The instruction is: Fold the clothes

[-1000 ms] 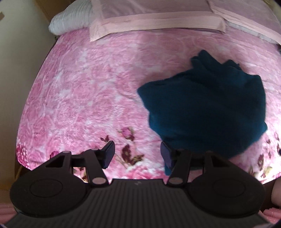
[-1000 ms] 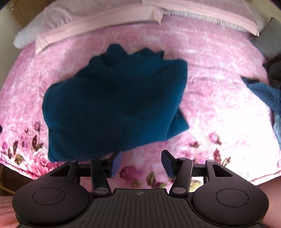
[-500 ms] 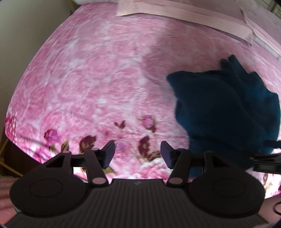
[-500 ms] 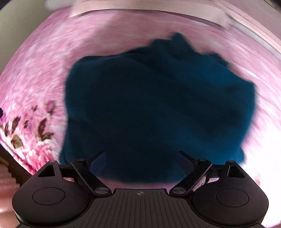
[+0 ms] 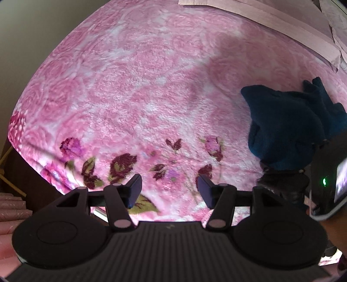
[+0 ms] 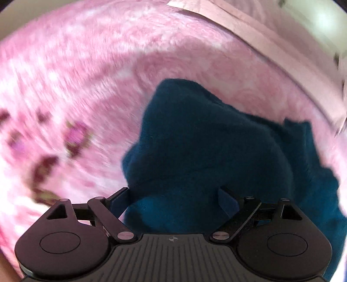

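Note:
A crumpled dark teal garment [image 6: 216, 151] lies on the pink floral blanket [image 6: 65, 76]. My right gripper [image 6: 173, 199] points down onto its near edge. The jaws stand wide and are closing, with a fold of the teal cloth between them; its fingers [image 6: 227, 199] do not visibly press it. My left gripper [image 5: 169, 191] hangs open over bare blanket [image 5: 141, 97] with nothing between its fingers. In the left wrist view the garment [image 5: 282, 125] lies well to the right, with the right gripper's housing [image 5: 325, 184] over its near edge.
A pale pink pillowcase or sheet [image 5: 271, 19] borders the far side of the bed, also visible in the right wrist view as a pink band [image 6: 260, 39]. The bed's left edge [image 5: 26, 164] drops off beside a plain wall [image 5: 32, 43].
My right gripper has dropped onto the teal garment, rolled and opened wide. My left gripper has moved left and lower over the blanket, so the garment now sits at the right of its view.

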### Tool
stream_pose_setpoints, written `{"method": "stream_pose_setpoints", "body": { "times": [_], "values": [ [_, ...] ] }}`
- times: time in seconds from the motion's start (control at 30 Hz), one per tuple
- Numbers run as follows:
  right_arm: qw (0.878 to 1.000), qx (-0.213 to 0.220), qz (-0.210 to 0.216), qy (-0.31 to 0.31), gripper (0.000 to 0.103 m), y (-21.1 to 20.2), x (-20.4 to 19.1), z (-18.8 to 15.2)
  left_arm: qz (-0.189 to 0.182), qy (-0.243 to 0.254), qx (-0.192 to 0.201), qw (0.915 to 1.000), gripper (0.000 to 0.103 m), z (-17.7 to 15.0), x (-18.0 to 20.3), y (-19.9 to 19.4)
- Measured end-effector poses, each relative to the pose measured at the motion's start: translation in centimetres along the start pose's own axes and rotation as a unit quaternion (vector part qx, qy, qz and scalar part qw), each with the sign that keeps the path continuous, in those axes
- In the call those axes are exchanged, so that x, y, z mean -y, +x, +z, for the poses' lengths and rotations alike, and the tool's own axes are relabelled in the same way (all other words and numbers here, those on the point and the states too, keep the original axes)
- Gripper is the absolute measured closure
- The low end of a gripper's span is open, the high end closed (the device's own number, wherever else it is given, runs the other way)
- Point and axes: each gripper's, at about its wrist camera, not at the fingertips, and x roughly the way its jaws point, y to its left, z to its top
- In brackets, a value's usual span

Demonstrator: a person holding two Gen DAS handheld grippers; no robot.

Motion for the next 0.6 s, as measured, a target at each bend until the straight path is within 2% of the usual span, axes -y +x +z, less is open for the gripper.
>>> {"method": "stream_pose_setpoints", "body": {
  "times": [0.03, 0.07, 0.1, 0.17, 0.27, 0.3, 0.37, 0.4, 0.43, 0.47, 0.5, 0.57, 0.6],
  "values": [
    [1.000, 0.010, -0.004, 0.000, 0.051, -0.3, 0.5, -0.6, 0.002, 0.004, 0.000, 1.0000, 0.049, 0.1, 0.2, 0.1],
    [1.000, 0.021, -0.007, 0.001, 0.067, -0.7, 1.0, -1.1, 0.003, 0.008, -0.001, 1.0000, 0.049, 0.2, 0.4, 0.1],
    [0.999, 0.033, 0.011, 0.032, 0.074, -1.9, 2.8, -1.9, 0.004, 0.012, -0.002, 0.9999, 0.049, 0.4, 0.8, 0.2],
    [0.992, 0.058, 0.051, 0.100, 0.079, -4.5, 6.6, -3.5, 0.002, 0.022, -0.002, 0.9998, 0.049, 1.0, 1.6, 0.2],
    [0.978, 0.100, 0.058, 0.173, 0.082, -10.1, 12.7, -7.4, -0.006, 0.041, 0.004, 0.9991, 0.049, 2.2, 3.5, 0.2],
    [0.974, 0.109, 0.047, 0.195, 0.084, -12.2, 15.0, -9.2, -0.010, 0.050, 0.006, 0.9987, 0.049, 2.6, 4.4, 0.1],
    [0.964, 0.098, -0.002, 0.249, 0.088, -15.7, 19.9, -14.1, -0.018, 0.068, 0.010, 0.9975, 0.050, 3.4, 6.4, 0.1],
    [0.956, 0.091, -0.028, 0.276, 0.095, -17.5, 22.3, -16.5, -0.025, 0.080, 0.012, 0.9964, 0.050, 3.8, 7.7, 0.0],
    [0.945, 0.075, -0.085, 0.307, 0.103, -19.0, 24.9, -19.1, -0.032, 0.091, 0.015, 0.9952, 0.050, 4.2, 9.0, 0.0],
    [0.929, 0.058, -0.144, 0.337, 0.103, -20.5, 27.5, -21.8, -0.040, 0.105, 0.017, 0.9935, 0.050, 4.5, 10.6, 0.0],
    [0.903, 0.036, -0.208, 0.375, 0.103, -22.0, 30.4, -24.5, -0.048, 0.119, 0.017, 0.9916, 0.050, 4.6, 12.2, 0.2],
    [0.840, -0.016, -0.243, 0.484, 0.103, -23.5, 35.8, -30.5, -0.062, 0.147, 0.016, 0.9870, 0.050, 4.8, 15.6, 0.5],
    [0.803, -0.042, -0.257, 0.536, 0.103, -24.2, 38.5, -33.5, -0.068, 0.162, 0.016, 0.9843, 0.050, 4.9, 17.3, 0.7]
  ]
}}
